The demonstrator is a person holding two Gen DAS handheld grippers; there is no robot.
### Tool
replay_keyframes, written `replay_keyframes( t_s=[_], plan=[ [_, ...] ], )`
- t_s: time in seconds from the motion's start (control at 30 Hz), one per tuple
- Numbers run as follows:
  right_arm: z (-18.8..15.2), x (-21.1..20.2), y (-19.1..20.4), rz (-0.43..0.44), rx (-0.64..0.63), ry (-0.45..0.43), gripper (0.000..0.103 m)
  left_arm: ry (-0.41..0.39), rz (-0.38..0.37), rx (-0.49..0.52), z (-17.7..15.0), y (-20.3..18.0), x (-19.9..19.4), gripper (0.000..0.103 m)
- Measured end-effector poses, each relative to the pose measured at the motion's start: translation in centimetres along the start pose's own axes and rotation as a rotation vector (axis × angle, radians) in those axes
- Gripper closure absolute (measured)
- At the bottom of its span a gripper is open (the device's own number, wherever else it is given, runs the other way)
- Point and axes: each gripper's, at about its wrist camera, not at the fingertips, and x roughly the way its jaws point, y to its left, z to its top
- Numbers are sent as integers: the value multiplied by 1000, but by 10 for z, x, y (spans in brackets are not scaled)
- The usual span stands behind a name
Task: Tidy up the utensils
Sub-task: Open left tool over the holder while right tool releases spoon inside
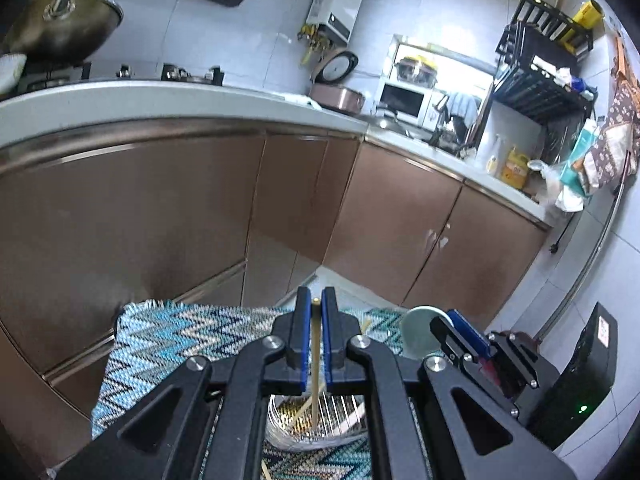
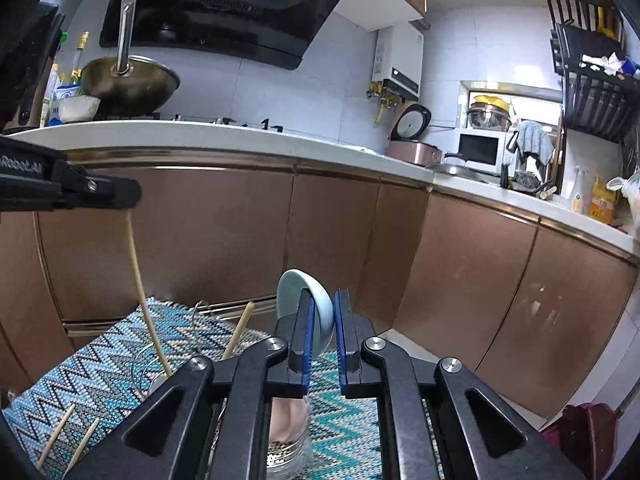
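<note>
**Chopsticks going into the holder, two still loose on the mat**

Nearest the left wrist camera, the left gripper (image 1: 317, 312) has its blue pads pressed onto a single chopstick (image 1: 316, 364), held upright with its lower end down inside the wire utensil holder (image 1: 320, 420). At least one more chopstick (image 2: 239, 330) already leans in that holder, so the sorting looks part done.

The right gripper (image 2: 322, 320) has its tongs drawn close around a pale blue ceramic spoon (image 2: 306, 300); the bowl of the spoon sits between the pads and stands up above them. Whether both pads truly touch it I cannot tell. Below this gripper a glass jar (image 2: 290, 444) stands on the zigzag mat (image 2: 100, 364), a likely place for the spoon.

Left to do, by my judgement: let the held chopstick go, set the spoon down, and gather the two loose chopsticks (image 2: 56, 436) lying on the mat's near left edge.

Beyond the mat stand brown cabinet doors (image 1: 160, 208), and above them the white counter (image 1: 120, 98)
</note>
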Motion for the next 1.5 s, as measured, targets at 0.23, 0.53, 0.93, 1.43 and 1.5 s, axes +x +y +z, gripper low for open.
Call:
replay_keyframes(
  t_s=[0.23,0.53,0.93,1.43,1.5],
  plan=[
    [3,-15,-1,12,18,-24,64,7,2,-7,-9,1,-11,97],
    [14,-59,-8,11,57,-43,60,-27,4,-28,-3,4,-55,95],
    [32,-133,-9,14,68,-101,55,-137,13,-33,-6,-1,-141,69],
    [37,-188,6,30,82,-136,45,-242,65,-27,-24,2,-224,56],
    [38,-196,7,30,84,-147,42,-251,72,-33,-26,5,-232,56]
  ],
)
